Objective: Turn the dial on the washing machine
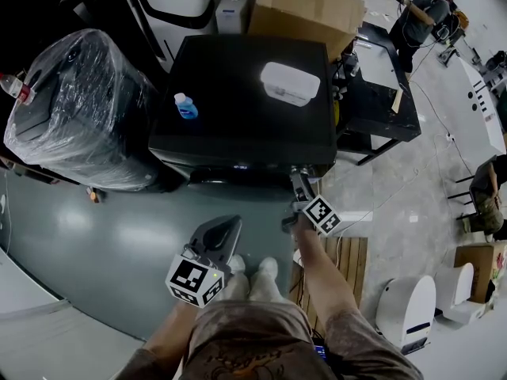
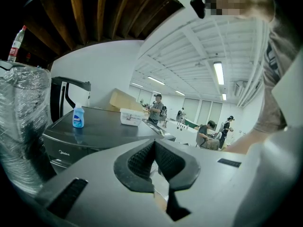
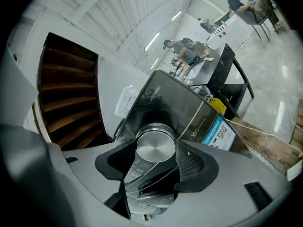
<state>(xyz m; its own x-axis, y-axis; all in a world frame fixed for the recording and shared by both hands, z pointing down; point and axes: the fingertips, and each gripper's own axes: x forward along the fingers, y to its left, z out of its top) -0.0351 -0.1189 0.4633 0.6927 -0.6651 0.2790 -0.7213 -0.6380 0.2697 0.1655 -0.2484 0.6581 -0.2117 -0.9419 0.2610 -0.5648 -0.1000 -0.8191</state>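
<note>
The dark washing machine (image 1: 245, 93) stands in front of me with its front panel facing me. In the right gripper view its round silver dial (image 3: 155, 145) sits between the two black pads (image 3: 191, 164) of my right gripper (image 3: 155, 151), which is shut on it and tilted sideways. From the head view, the right gripper (image 1: 299, 182) reaches the machine's front at its right end. My left gripper (image 1: 218, 232) hangs lower and further back, away from the machine, shut with nothing in it; its pads (image 2: 142, 160) meet at the tip.
A blue bottle (image 1: 185, 106) and a white lidded box (image 1: 290, 83) lie on the machine's top. A plastic-wrapped appliance (image 1: 75, 109) stands to the left, a black desk (image 1: 380, 93) to the right, a cardboard box (image 1: 305, 2) behind. A wooden pallet (image 1: 352, 252) lies by my right foot.
</note>
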